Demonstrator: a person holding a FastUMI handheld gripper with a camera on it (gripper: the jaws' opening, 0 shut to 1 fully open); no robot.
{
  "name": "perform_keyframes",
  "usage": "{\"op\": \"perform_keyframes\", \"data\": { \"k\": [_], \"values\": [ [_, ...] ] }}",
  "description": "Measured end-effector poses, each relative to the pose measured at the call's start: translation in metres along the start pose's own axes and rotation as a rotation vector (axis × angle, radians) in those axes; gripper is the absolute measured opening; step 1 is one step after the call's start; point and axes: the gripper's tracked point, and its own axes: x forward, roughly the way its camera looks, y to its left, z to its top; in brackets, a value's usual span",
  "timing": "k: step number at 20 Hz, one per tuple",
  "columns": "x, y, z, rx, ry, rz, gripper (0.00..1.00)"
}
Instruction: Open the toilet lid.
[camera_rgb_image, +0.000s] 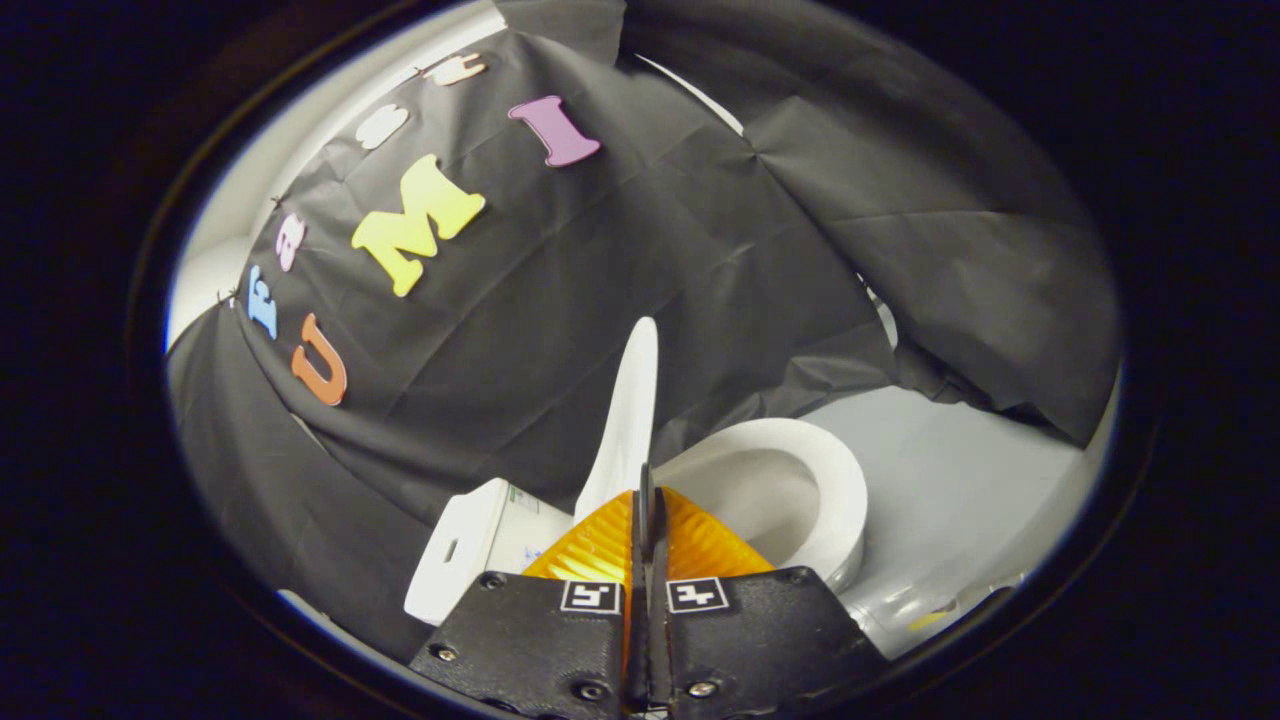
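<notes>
Lid (632, 400) upright, edge-on, white, above open seat (830, 480); gripper (648, 500) pressed together.

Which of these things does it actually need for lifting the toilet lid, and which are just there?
For the job:
- lid, raised on edge, its lower edge pinched between the fingers
- gripper, fingers shut on the lid
- toilet seat, uncovered beside the lid

Just there:
- tank, behind the lid
- black cloth, the booth wall
- floor

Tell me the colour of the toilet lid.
White. The gripper view shows the lid raised edge-on just ahead of the closed gripper.
</notes>
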Motion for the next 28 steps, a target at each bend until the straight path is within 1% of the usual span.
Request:
{"op": "perform_keyframes", "data": {
  "k": [17, 23, 28],
  "values": [
    [-0.012, 0.076, 0.008, -0.11, -0.045, 0.025, 0.05],
    [-0.013, 0.102, 0.005, -0.16, -0.062, 0.031, 0.05],
    [-0.014, 0.124, 0.001, -0.203, -0.069, 0.051, 0.05]
  ]
}}
